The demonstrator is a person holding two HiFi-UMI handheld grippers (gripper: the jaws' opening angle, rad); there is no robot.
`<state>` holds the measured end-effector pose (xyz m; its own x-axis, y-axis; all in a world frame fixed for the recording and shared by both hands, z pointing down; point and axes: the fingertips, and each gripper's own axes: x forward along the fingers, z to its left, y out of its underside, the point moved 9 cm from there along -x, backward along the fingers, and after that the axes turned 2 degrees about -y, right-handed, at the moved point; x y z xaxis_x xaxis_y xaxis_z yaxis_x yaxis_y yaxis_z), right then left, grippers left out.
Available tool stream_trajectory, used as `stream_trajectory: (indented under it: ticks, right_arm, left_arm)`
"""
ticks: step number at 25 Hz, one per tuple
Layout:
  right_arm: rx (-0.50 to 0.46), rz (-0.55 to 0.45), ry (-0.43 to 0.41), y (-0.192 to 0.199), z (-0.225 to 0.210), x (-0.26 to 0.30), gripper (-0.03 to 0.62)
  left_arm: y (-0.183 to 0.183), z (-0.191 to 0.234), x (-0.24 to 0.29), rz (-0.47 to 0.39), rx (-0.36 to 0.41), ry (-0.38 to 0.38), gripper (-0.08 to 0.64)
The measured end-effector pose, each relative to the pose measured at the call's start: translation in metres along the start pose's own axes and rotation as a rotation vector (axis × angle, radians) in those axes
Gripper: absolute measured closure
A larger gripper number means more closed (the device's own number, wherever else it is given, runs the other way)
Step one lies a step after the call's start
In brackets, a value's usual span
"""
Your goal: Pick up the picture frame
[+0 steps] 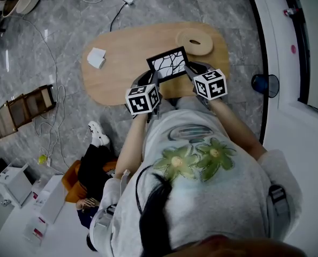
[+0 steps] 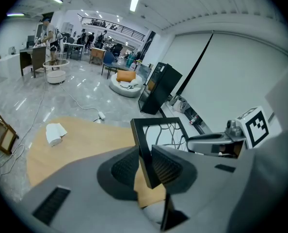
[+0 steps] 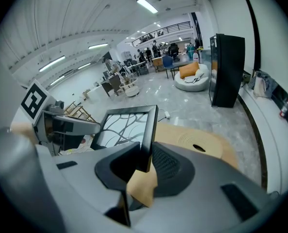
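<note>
Left gripper (image 2: 146, 163) and right gripper (image 3: 145, 160) clamp opposite edges of the picture frame (image 1: 168, 65), apparently aloft.

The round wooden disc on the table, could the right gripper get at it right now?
Probably not yet: the right gripper is shut on the picture frame's edge, shared with the left gripper. The path to the wooden disc looks free otherwise.
</note>
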<state>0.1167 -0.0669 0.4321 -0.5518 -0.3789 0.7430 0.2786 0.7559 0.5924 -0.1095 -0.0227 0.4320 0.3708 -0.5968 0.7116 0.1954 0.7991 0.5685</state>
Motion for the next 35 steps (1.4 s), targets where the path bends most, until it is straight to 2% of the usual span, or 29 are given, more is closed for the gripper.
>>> stream_trajectory:
  ticks: [14, 35]
  right_arm:
    - [-0.02, -0.073, -0.02, -0.022, 0.016, -0.02, 0.506]
    - [-0.045, -0.127, -0.023, -0.033, 0.025, -0.036, 0.508]
  left_arm:
    - [-0.021, -0.006, -0.029, -0.053, 0.025, 0.005, 0.469]
    - [-0.028, -0.013, -0.047, -0.116, 0.043, -0.004, 0.469]
